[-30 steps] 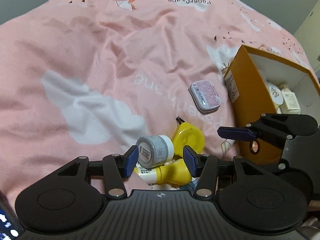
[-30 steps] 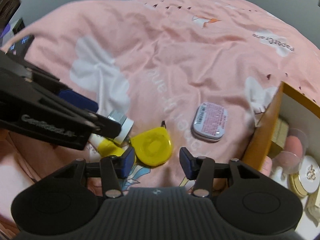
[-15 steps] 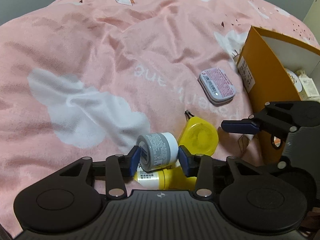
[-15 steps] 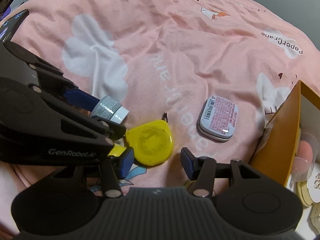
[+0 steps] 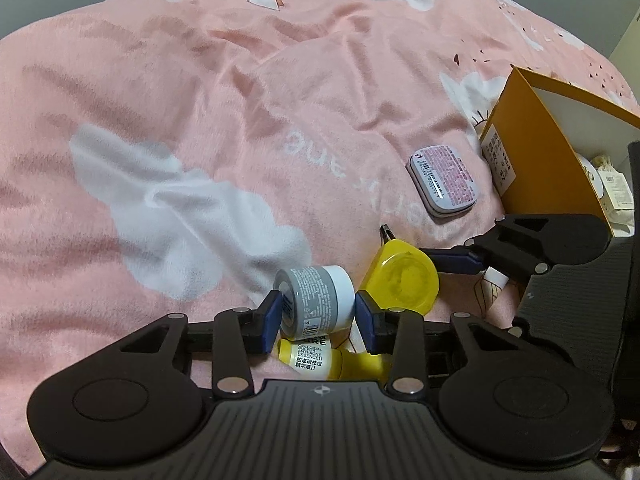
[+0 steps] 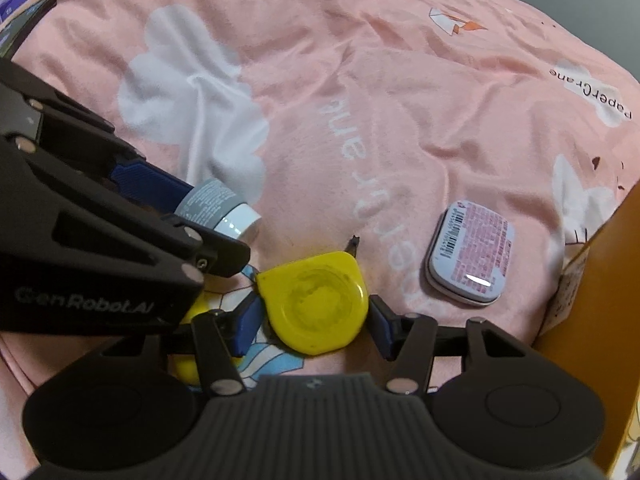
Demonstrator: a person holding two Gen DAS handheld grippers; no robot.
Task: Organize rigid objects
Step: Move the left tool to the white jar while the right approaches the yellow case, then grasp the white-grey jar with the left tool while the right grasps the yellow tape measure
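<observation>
a pink bedspread (image 5: 248, 120) printed with white clouds is carrying everything. an orange box (image 5: 532, 152) with a white inside is standing open at its right edge, holding a round white compact (image 5: 596, 180) and a small pale carton (image 5: 616, 196); the rest of its contents are cut off. just left of the box a flat pink-labelled tin (image 5: 442, 180) is lying face up. nearer the front edge a yellow tape measure (image 6: 316, 300) is sitting between the blue pads of the right gripper (image 6: 316, 320), whose jaws are spread on either side of it without clearly pressing. the left gripper (image 5: 316, 318) is clamping a grey and white jar (image 5: 316, 300) on its side, above a yellow bottle (image 5: 316, 356) lying on the bedspread.
</observation>
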